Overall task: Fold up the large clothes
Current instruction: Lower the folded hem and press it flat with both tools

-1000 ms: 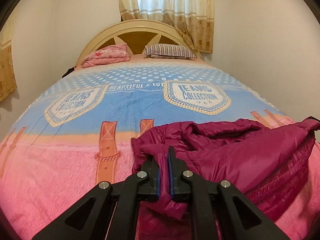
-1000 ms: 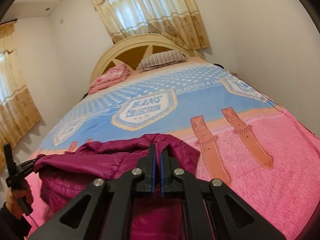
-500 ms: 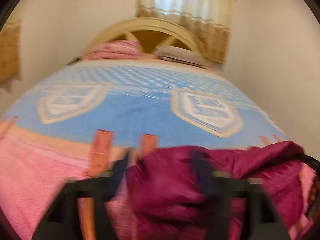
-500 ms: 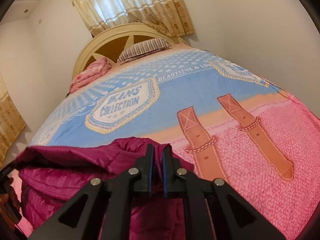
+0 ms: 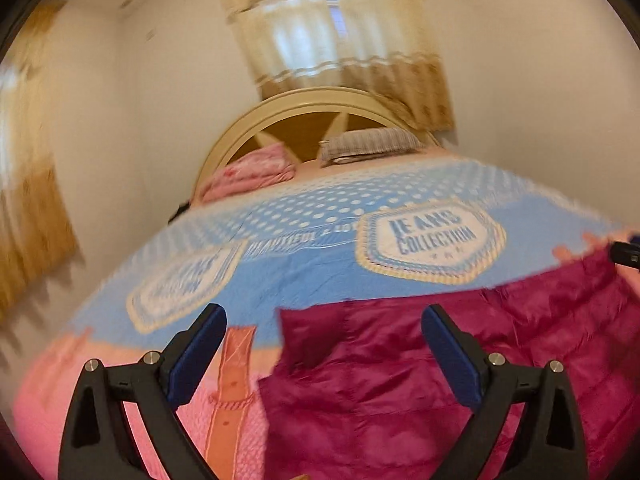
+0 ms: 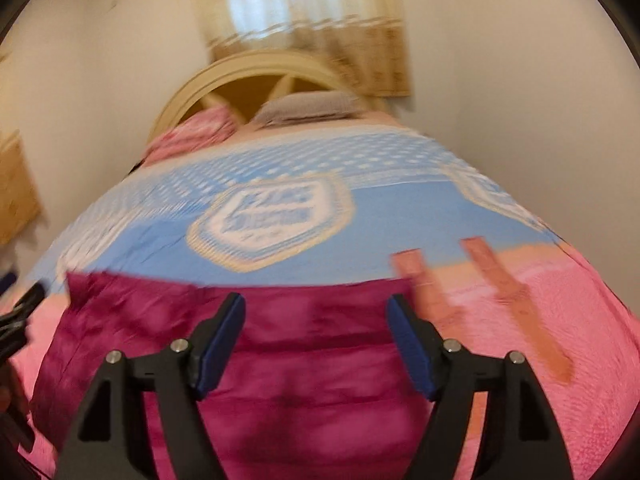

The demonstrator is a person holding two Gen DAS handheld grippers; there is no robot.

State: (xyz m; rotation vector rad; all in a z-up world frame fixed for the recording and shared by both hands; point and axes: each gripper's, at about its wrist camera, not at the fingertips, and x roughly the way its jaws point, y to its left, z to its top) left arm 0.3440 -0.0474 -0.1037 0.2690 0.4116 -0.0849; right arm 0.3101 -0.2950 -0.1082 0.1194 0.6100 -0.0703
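On the bedspread (image 6: 400,208), magenta jacket (image 6: 304,368) flat, long axis left-right.

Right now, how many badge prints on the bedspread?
2. One badge sits right of centre in the left view, reading JEANS COLLECTION; the other badge is down left, blurred. More may be hidden under the jacket.

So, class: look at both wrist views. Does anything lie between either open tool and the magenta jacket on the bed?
Nothing visible does. The left tool and the right tool both hang open directly over the magenta jacket, spread on the bedspread. The pillow and pink bedding lie far off by the headboard.
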